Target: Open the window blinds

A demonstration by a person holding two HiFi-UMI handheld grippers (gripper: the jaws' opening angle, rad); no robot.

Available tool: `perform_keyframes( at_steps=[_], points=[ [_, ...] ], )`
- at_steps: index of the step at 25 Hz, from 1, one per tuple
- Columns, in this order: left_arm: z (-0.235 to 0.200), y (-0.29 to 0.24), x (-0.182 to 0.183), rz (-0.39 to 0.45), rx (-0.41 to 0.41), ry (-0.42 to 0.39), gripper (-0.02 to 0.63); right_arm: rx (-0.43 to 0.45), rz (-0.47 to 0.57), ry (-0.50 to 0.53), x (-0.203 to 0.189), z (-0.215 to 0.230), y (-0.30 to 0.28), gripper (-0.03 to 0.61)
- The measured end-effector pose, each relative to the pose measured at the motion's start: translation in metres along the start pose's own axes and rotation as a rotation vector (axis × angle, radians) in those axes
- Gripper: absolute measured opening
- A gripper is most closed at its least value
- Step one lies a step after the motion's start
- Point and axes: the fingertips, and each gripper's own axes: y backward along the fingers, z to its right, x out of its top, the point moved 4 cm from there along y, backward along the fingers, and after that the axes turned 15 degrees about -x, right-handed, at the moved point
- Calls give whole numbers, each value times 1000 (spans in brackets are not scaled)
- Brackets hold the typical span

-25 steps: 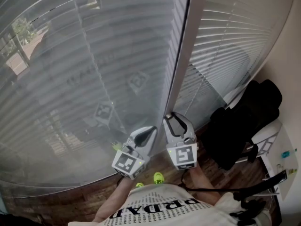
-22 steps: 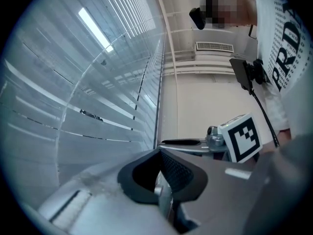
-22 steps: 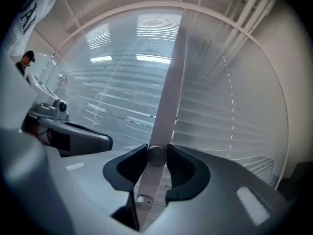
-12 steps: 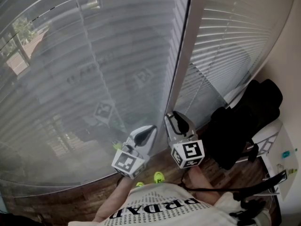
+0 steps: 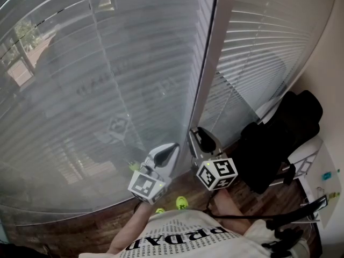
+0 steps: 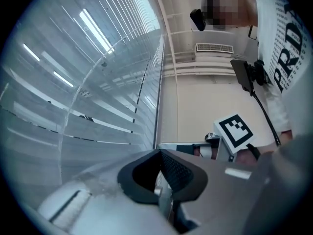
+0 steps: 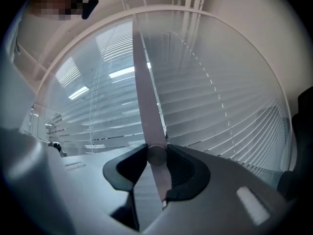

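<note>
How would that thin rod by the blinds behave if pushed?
Probably stiff: the tilt wand runs straight up from the right hand-held gripper. Likely light, being so thin. It looks smooth and round, so it might slip when twisted.

window blinds (image 5: 107, 90) wall off 9 to 2 o'clock; the window post (image 5: 207, 79) with its knob (image 7: 156, 154) stands at 12; black bag (image 5: 279, 138) crowds 3; floor (image 5: 80, 227) open at 8.

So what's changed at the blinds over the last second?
The right gripper, closed on the tilt wand, rolled about its own axis. Its marker cube swung slightly rightward in the head view. The left blind's slats look a little paler. The left gripper stayed put.
</note>
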Motion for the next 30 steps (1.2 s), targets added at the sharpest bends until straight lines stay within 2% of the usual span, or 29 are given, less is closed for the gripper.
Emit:
perform_keyframes(
  at_steps=[4,10,19,21,25,30],
  points=[
    [1,0,-1,3,-4,1,-8,8,2,42,0,-1,-1,135],
    [0,3,0,1,4,10,-8,8,24,387,2,-7,4,138],
    [-1,2,-2,-10,-4,6,-8,-12,66,821,2,-18,4,161],
    [0,0,-2,-12,-11,6,-8,-23,78,891,-1,-19,2,161],
    [-1,0,-2,-12,-15,7,-8,-34,91,939,-3,-20,2,137],
    [-3,0,-2,-15,-15,1,-8,-34,99,892,-3,-20,2,133]
  ],
)
